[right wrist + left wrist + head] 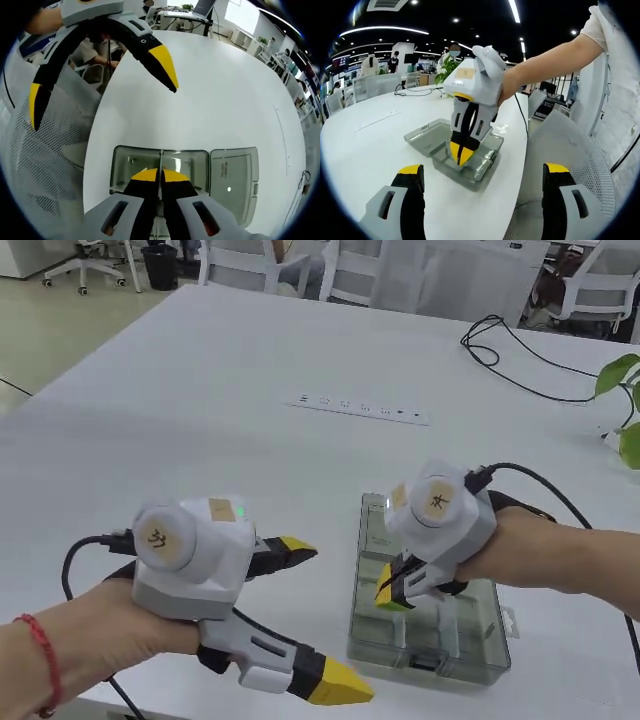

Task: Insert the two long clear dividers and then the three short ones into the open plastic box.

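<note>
A wide white surface (180,380) carried a flush power strip (357,408) and a looping black cable (500,350). Office chairs (600,285) stood beyond it, a leafy plant (622,390) at one edge, strip lights (515,10) overhead.

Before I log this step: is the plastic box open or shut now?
Open. In the right gripper view the plastic box shows its inside, and its lid lies flat beside it.
</note>
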Available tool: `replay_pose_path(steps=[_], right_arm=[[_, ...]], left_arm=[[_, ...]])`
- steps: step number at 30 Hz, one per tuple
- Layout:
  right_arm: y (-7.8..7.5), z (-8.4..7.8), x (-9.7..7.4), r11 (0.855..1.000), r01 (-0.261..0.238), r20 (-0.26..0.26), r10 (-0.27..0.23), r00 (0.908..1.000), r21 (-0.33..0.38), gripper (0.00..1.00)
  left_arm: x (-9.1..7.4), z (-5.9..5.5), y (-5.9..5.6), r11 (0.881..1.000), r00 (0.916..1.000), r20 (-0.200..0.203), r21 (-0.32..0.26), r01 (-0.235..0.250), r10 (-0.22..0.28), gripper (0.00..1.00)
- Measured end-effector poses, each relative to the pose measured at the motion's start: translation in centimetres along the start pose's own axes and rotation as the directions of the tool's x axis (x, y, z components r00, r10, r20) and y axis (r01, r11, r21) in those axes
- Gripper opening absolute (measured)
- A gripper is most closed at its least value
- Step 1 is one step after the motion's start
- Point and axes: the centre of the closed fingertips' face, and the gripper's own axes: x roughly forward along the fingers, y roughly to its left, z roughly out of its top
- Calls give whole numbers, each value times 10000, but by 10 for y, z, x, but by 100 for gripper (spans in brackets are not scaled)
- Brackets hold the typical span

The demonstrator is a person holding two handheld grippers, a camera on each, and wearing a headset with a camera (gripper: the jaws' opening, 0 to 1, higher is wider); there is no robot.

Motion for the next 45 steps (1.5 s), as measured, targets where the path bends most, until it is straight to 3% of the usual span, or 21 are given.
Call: replay_pose_path(steps=[3, 9, 15, 22, 30, 38, 45], right_arm=[[-2, -1, -4, 9995, 124, 125, -127, 9998, 283, 10], [-5, 6, -23, 9964, 294, 891, -365, 9954, 794, 13], [-10, 10, -45, 9894, 413, 1632, -640, 9845, 1389, 17], [-10, 4, -64, 9844, 485, 1983, -821, 9767, 1690, 21], [-7, -12, -82, 9800, 589, 2034, -980, 9742, 1900, 25], [-1, -38, -96, 9775, 644, 1806, -1016, 9783, 2009, 30], [5, -75, -104, 9740, 746, 1289, -1038, 9862, 2138, 34]], left_arm=[[0, 0, 0, 10000, 10000, -18, -1, -5, 5, 100], [0, 0, 1, 10000, 10000, 0, -75, -51, 51, 100], [-2, -1, 3, 9999, 9999, -67, -98, -118, 117, 100], [-5, 1, 5, 9997, 9998, -76, -122, -192, 192, 100], [-5, 3, 6, 9998, 9997, -107, -73, -208, 208, 100], [-7, 5, 6, 9997, 9997, -81, -112, -231, 230, 100], [-7, 7, 6, 9997, 9997, -54, -139, -218, 217, 100]])
